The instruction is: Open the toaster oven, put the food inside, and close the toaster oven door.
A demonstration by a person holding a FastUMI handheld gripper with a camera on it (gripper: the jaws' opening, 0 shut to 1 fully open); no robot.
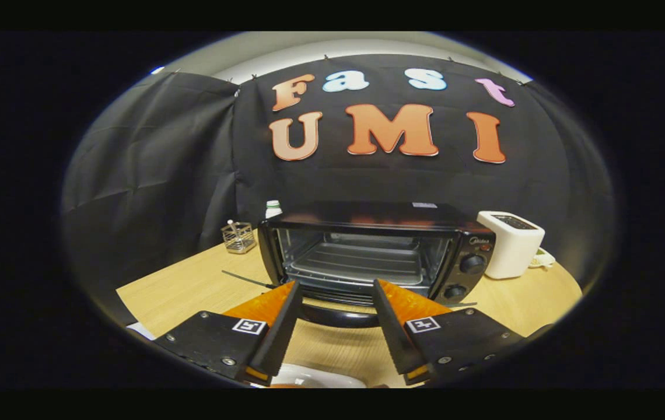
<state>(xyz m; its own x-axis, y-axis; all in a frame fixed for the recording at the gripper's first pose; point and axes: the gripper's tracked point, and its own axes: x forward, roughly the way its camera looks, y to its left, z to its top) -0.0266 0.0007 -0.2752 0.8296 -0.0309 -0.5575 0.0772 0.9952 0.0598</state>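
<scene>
A black toaster oven [367, 221] stands on the wooden table [192, 291] just ahead of me. Its door hangs folded down toward me, and the wire rack [361, 262] inside is bare. The door's curved black handle [338, 318] lies in the gap between my fingers, slightly below the tips. My gripper [335, 286] is open, its fingers spread wide and pressing on nothing. A white plate's rim [315, 379] shows under the fingers' bases; what lies on it is hidden.
A white toaster [510, 242] stands right of the oven, next to its two knobs [471, 263]. A small wire basket [238, 236] and a white bottle [273, 208] sit at the oven's left rear. A thin black cable [245, 279] lies on the table left of the door.
</scene>
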